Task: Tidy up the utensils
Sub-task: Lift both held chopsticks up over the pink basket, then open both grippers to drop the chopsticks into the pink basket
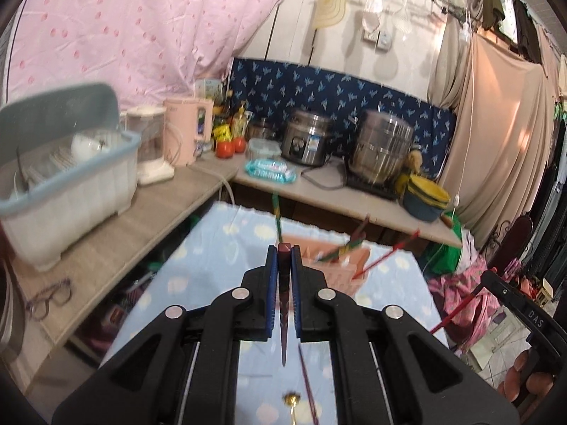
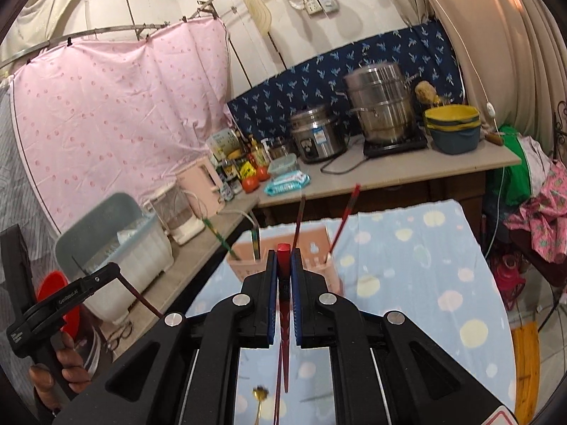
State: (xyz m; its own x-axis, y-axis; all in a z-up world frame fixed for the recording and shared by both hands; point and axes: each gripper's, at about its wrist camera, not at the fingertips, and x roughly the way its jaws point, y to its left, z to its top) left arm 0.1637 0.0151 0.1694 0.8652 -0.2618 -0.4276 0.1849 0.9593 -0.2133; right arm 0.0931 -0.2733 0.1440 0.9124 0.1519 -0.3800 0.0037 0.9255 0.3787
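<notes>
Two grippers, each pinching a chopstick above a cloth-covered table.

Left wrist view: the left gripper (image 1: 284, 253) clamps a dark red chopstick (image 1: 284, 304) over the blue spotted tablecloth (image 1: 198, 269); a pink holder (image 1: 333, 265) stands ahead with chopsticks in it, near a counter (image 1: 117, 244) holding a dish bin (image 1: 71, 191).
Right wrist view: the right gripper (image 2: 284, 255) clamps a red chopstick (image 2: 284, 318) before the pink holder (image 2: 312, 248); steel pots (image 2: 381, 102) line the back counter beside a pink curtain (image 2: 117, 117).

Warm indoor light, fairly bright, glows through the beige curtain (image 1: 496, 134) at the right. Both fisheye views bend and darken at their rims. Motion blur smears the dish bin (image 1: 67, 173) and pink holder (image 2: 283, 251); shadows stay soft.
</notes>
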